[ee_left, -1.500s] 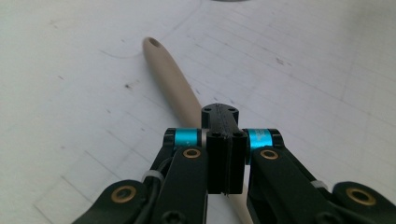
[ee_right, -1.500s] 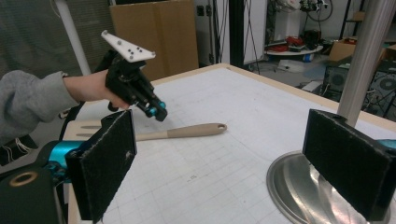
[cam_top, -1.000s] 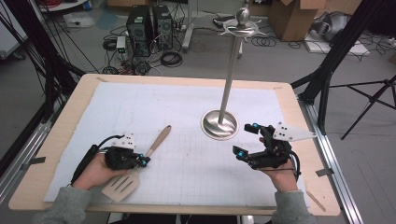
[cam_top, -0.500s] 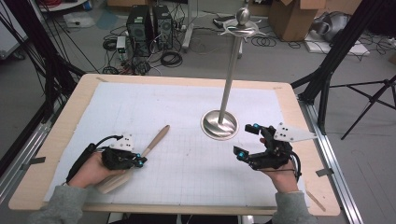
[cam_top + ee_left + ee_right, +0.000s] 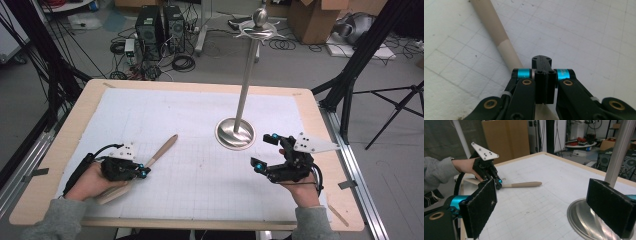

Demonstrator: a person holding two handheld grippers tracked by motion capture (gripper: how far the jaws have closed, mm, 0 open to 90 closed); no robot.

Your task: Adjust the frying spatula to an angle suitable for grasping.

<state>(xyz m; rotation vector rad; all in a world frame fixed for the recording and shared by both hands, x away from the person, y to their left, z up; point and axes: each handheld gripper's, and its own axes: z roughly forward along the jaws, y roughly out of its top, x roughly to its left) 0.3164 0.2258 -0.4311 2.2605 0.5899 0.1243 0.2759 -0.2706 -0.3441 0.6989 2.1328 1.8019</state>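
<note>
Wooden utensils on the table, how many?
1. A wooden spatula lies on the grid mat at the left, its handle toward the stand; the left gripper sits over its blade end, partly hiding it.

Left gripper (image 5: 142, 172) sat low on the white grid mat (image 5: 200, 120), jaws closed on the wooden spatula (image 5: 162, 150), handle angled up-right toward the metal stand (image 5: 235, 132). Right gripper (image 5: 265, 150) hung beside the stand's round base, jaws spread wide with nothing between them.
</note>
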